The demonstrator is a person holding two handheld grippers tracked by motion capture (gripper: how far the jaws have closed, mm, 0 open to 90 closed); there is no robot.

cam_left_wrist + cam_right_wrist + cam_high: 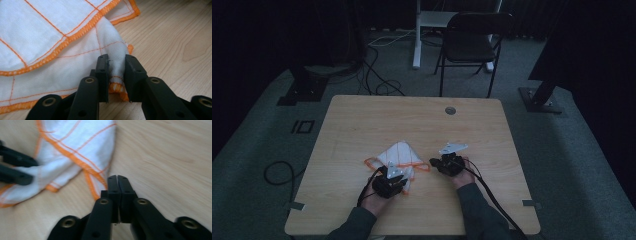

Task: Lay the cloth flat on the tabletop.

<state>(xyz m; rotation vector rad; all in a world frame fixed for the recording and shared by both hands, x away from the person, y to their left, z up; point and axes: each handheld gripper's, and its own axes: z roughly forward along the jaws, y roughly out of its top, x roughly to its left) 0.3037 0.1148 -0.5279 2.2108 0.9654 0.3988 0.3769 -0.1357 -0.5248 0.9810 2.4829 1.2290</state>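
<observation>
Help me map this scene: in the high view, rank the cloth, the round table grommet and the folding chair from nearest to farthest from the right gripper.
From the right gripper:
1. Cloth, just left of it.
2. Grommet, at the table's far edge.
3. Folding chair, on the floor beyond the table.

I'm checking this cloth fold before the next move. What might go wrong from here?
The left hand-held gripper pinches only a narrow bunch at the cloth hem, so it may slip out when lifted. The right hand-held gripper looks shut just at the cloth's orange edge; whether it holds any is unclear, so that side may stay behind.
</observation>
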